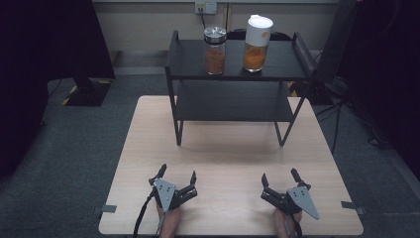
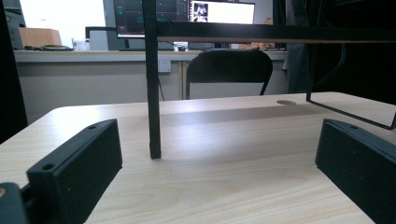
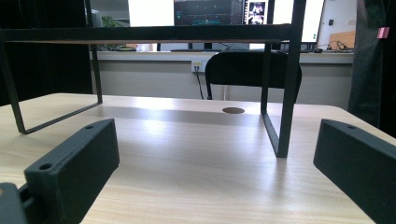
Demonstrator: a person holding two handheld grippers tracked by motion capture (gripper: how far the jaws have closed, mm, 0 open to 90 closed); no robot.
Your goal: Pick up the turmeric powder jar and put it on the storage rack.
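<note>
A black two-tier metal shelf (image 1: 237, 74) stands on the far half of the light wooden table (image 1: 228, 148). On its top tier stand a glass jar (image 1: 215, 50) with a silver lid and brown contents, and to its right a white-topped jar (image 1: 257, 43) holding orange powder. My left gripper (image 1: 177, 174) rests near the table's front edge, open with nothing between its jaws. Level with it, my right gripper (image 1: 280, 175) is open and empty too. The left gripper view faces the shelf's front left leg (image 2: 154, 93); the right gripper view faces its front right leg (image 3: 287, 93).
A black chair (image 2: 229, 72) stands behind the table, with a wall socket (image 1: 205, 7) above the shelf. A dark stand (image 1: 86, 89) is on the floor at the left and cables (image 1: 341, 114) lie at the right. The lower shelf tier (image 1: 233, 101) is bare.
</note>
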